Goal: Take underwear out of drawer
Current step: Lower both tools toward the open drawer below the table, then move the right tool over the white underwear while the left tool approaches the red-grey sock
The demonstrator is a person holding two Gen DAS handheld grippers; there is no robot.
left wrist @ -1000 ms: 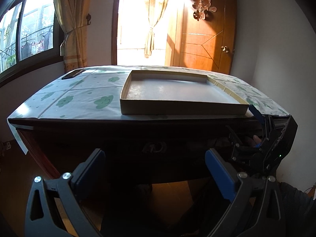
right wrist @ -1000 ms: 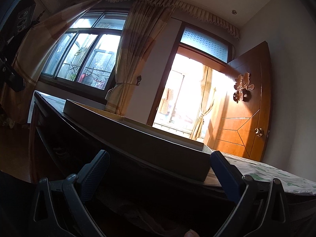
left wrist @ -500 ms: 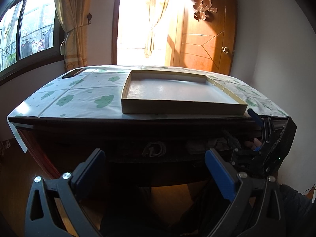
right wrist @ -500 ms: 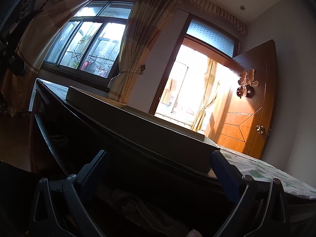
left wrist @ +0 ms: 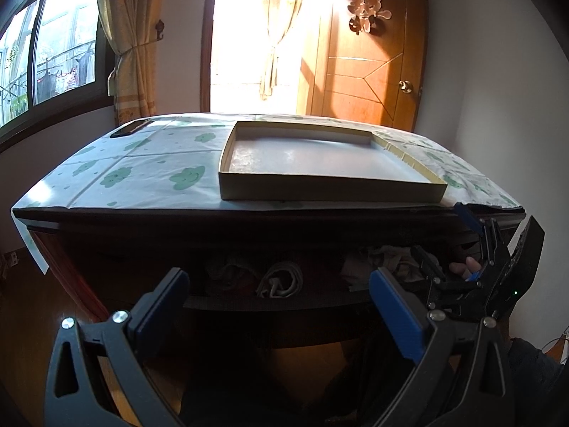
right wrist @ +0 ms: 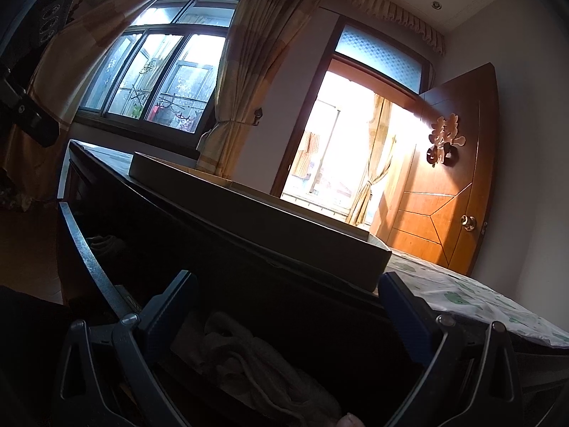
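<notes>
While the dark wooden drawer (left wrist: 270, 299) under the bench (left wrist: 249, 213) stands pulled out, I see my left tool (left wrist: 277, 306) hanging in front of it with its blue-padded fingers spread wide and nothing between them. Inside the drawer, rolled bundles of pale cloth underwear (left wrist: 281, 279) lie in a row: one light roll sits near the middle, a darker one just beside it on its left, and a looser crumpled heap (left wrist: 387, 259) lies further to the right.

My right tool (left wrist: 476, 249) shows in the left view at the drawer's right end, close to that crumpled heap, with a fingertip of the person's hand (left wrist: 462, 267) visible on its grip. From its own camera, the right tool (right wrist: 284, 306) is also spread wide and grips nothing; below it lies a crumpled beige piece of underwear (right wrist: 256, 363) inside the drawer (right wrist: 89, 259), apart from both pads. A small roll (right wrist: 105, 243) rests further along, near the drawer's front edge.

On top of the bench, a white cloth printed with green cloud shapes (left wrist: 149, 174) covers the surface. A shallow, open cardboard tray (left wrist: 320, 192) sits on it, towards the right. A flat dark phone-like slab (left wrist: 128, 128) lies at the far left corner. Behind stand an orange wooden door (left wrist: 370, 71) and tied yellow curtains (left wrist: 131, 46).
</notes>
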